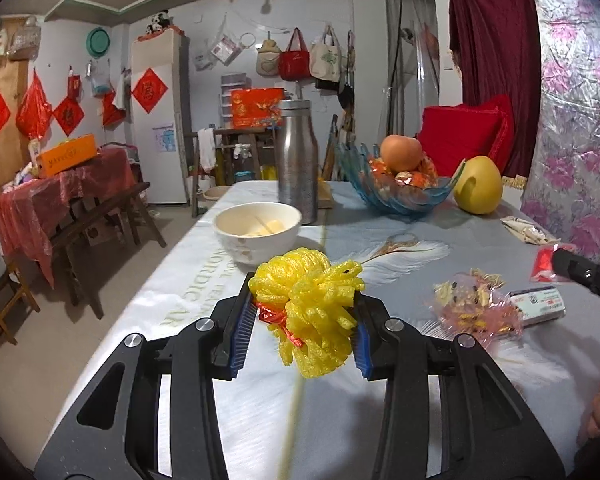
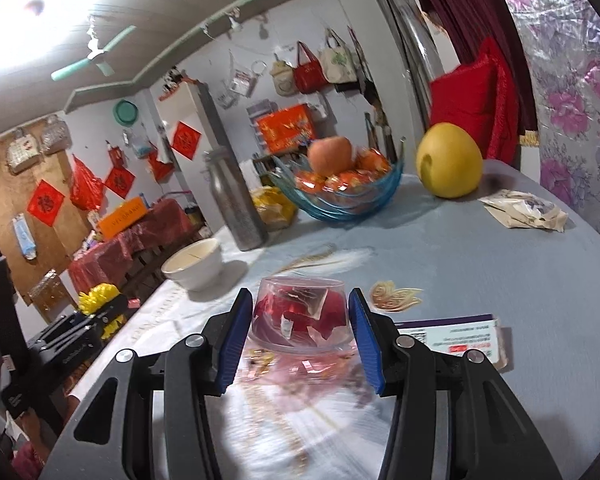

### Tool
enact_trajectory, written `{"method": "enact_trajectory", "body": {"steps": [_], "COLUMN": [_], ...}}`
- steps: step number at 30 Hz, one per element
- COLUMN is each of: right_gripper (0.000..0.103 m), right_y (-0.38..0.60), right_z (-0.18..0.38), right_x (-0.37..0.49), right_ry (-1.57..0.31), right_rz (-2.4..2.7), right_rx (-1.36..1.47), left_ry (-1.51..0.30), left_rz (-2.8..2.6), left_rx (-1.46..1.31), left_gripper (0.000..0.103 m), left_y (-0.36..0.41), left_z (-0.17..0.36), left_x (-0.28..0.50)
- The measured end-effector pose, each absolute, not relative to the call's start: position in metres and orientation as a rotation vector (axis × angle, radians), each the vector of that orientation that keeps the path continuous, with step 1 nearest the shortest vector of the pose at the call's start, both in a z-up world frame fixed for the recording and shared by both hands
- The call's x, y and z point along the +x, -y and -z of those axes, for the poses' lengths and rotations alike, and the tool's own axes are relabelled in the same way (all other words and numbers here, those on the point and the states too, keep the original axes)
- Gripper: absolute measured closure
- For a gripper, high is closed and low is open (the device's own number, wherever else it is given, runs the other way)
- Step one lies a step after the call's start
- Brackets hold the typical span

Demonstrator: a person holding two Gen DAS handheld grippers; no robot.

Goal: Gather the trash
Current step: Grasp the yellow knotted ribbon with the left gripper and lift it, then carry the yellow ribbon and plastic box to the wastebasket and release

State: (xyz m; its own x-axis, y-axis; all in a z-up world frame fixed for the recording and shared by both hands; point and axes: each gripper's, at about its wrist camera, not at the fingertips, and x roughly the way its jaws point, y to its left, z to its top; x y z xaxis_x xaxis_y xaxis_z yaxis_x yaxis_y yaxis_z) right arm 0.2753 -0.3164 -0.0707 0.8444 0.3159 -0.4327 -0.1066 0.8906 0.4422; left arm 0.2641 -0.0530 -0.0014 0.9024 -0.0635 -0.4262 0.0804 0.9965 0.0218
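While both grippers gripped: foam net (image 1: pixel 312 312), plastic cup (image 2: pixel 300 316) near table edge (image 1: pixel 188 272).

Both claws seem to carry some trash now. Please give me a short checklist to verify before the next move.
1. Left claw grips the yellow foam net: ok, pads press both sides.
2. Right claw grips the clear plastic cup: ok, pads sit against both sides.
3. Cup lifted off the table: cannot tell, the picture is blurred.
4. Trash remaining: not ok; pink wrapper, small carton and paper packet still lie there.
5. Bin located: cannot tell, none in view.
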Motion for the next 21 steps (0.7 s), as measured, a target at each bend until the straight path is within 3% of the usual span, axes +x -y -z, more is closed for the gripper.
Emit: {"method": "enact_trajectory", "body": {"steps": [21], "right_gripper": [0.054], "right_y": [0.202], "right_z": [0.016], "right_x": [0.174], "right_ry": [-0.452], "right_rz": [-0.479], "right_rx": [0.406], "left_ry": [-0.248], "left_rz": [-0.072], "left_rx": [0.09], "left_gripper": [0.061], "left_y": [-0.048], "left_z": [-0.043], "left_x": [0.118]}}
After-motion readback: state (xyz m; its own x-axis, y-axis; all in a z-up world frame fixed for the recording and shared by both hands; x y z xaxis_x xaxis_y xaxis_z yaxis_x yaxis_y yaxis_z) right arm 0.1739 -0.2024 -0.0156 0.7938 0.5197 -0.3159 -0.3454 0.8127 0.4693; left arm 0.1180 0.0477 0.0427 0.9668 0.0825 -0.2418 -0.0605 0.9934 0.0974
